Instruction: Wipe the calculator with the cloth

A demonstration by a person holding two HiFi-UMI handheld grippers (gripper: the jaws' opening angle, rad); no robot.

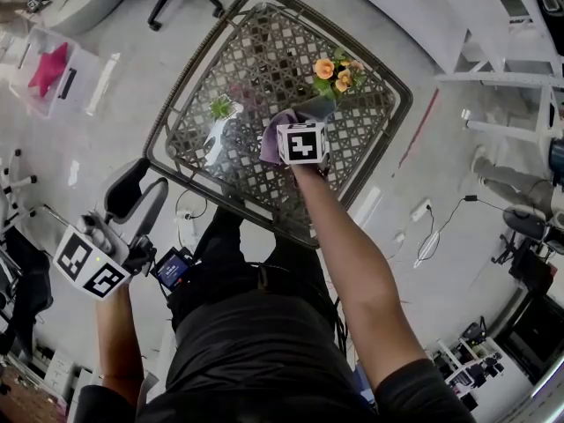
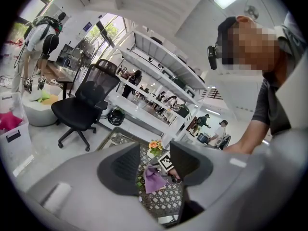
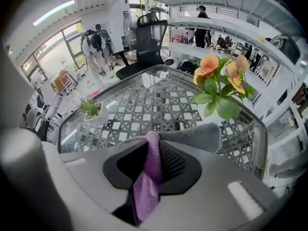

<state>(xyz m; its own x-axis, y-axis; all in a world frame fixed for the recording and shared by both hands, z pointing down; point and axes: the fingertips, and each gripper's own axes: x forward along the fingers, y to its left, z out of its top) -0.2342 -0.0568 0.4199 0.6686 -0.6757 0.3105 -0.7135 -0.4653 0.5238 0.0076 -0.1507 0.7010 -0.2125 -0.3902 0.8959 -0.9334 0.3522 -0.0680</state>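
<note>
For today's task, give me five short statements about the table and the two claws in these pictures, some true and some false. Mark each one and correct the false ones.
1. The right claw is shut on a purple cloth. True.
2. The left claw holds a calculator. False: its jaws are apart with nothing between them.
3. The flowers are blue. False: they are orange.
4. A small green plant stands on the table. True.
5. The left claw is above the table. False: it is off to the side, over the floor.
</note>
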